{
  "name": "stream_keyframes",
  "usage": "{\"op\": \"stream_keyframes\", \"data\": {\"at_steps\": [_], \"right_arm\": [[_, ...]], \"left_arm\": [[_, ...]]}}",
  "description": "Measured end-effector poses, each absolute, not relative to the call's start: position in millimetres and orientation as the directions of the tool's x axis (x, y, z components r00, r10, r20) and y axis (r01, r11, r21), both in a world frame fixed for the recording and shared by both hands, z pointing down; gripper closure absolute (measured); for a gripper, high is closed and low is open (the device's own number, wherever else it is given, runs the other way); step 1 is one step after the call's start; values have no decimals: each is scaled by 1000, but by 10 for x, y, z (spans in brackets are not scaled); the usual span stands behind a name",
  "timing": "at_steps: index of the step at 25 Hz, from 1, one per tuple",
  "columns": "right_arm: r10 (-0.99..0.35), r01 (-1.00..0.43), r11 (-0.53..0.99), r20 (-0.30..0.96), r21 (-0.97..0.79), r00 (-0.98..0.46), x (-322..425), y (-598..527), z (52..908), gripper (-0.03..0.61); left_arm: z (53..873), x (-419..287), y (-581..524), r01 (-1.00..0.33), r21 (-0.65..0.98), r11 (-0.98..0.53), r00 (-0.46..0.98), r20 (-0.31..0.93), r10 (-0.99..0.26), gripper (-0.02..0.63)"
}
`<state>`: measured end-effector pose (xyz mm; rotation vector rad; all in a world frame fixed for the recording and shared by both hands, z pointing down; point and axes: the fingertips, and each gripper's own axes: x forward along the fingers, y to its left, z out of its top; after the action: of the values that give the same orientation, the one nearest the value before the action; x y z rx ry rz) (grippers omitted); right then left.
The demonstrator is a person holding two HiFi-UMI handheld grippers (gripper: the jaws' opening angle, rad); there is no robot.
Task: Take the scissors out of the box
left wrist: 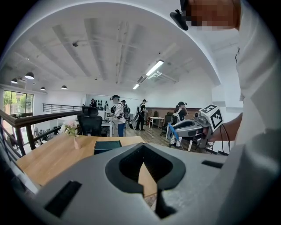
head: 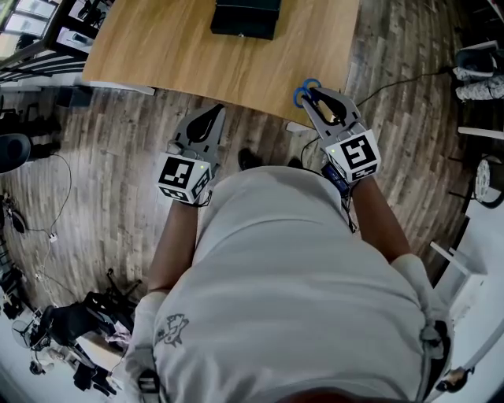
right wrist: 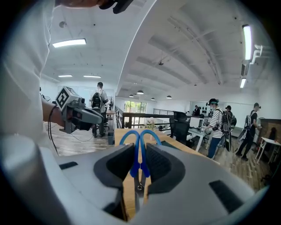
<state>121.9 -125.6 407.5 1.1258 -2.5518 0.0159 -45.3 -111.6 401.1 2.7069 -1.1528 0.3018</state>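
Head view, looking steeply down: grey-brown plank floor (head: pixel 102 181) across most of the frame, with thin cables trailing over it. Next in size, the back and shoulders of a person in a white T-shirt (head: pixel 291 291), filling the lower middle, both forearms reaching forward. Further up, a light wooden tabletop (head: pixel 157 47) spanning the upper middle. On its far part, at the very top of the frame, a dark rectangular box (head: pixel 246 17), well apart from both grippers.

Left tongs (head: pixel 214 112) over the floor, just short of the tabletop's near edge. Tips pressed together, nothing between them. Same reading in the left gripper view, with only a sliver of wood showing through the hollow behind the tips. Black-and-white marker cube (head: pixel 185 177) at the rear, by the wrist.

Right tongs (head: pixel 313 96) at the tabletop's near right corner, clamped on a pair of blue-handled scissors (head: pixel 305 88). In the right gripper view, metal blades and pivot screw pinched between the ribbed dark pads. Two blue handle loops closed against each other, sticking forward past the tips. Scissors out of the box and well apart from it.
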Motion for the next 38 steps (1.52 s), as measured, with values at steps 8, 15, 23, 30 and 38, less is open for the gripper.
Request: {"op": "stream_keyframes", "data": {"at_steps": [8,15,23,30,38], "right_arm": [[-669,-676,730,314,106,-674,1759,-925,4057,486],[-612,-618,781,310,92,-727,2072,-558,4087,486],[-587,-593,801,302,81,-751,2063,-275,4082,485],[-611,-616,783,285,83,-739,1937,16,4020,485],[-632,-635,767,277,89,-724,1593,538,3961,485]], "left_arm": [[4037,263,-772,-744,82,-663,657,267,-705,609],[4066,657,-341,-776,80,-626,621,273,-735,609],[4075,686,4,-782,76,-619,612,282,-739,609],[4016,551,284,-764,73,-642,634,273,-724,609],[3953,198,781,-747,74,-660,653,263,-710,609]]}}
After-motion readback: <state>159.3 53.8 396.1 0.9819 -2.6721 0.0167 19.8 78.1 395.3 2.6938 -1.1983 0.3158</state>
